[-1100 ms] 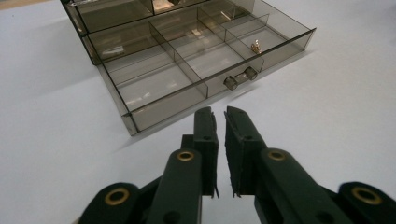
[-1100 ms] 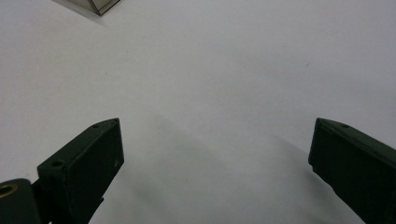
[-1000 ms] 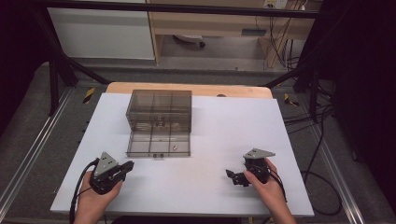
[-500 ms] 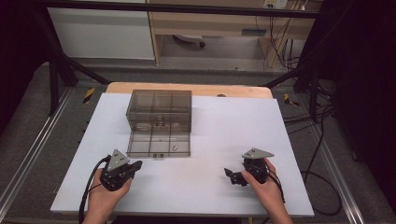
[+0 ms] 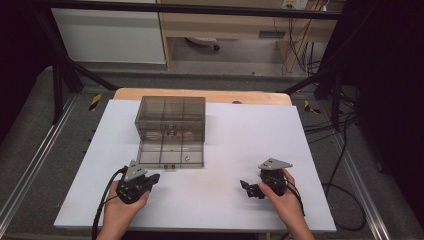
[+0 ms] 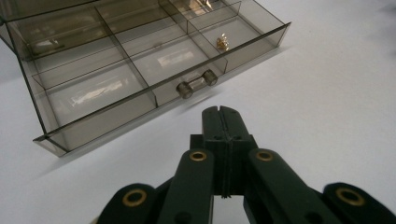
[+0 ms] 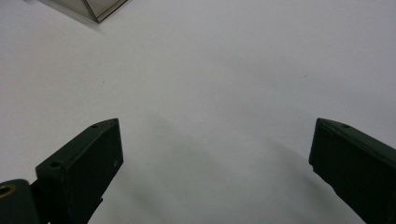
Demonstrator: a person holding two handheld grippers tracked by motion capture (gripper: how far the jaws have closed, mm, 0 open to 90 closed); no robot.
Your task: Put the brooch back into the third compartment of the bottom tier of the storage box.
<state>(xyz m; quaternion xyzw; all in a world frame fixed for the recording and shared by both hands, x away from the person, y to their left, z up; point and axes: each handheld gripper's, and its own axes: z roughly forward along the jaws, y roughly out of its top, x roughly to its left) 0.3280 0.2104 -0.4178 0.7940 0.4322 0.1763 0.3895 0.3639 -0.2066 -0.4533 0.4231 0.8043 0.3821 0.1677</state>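
A smoky clear storage box stands at the back left of the white tabletop. Its drawer is pulled out toward me, split into several compartments, with a small knob handle on its front. A tiny gold piece lies in one front compartment. My left gripper is shut with nothing in it, its tips pointing at the handle from a short way off. My right gripper rests at the front right, jaws wide open over bare table.
A wooden strip runs behind the white top. Metal rails flank the table, and cables trail on the floor at the right. A corner of the drawer shows at the top left of the right gripper view.
My left hand has shifted right and a little forward, toward the drawer front. The right hand has stayed in place.
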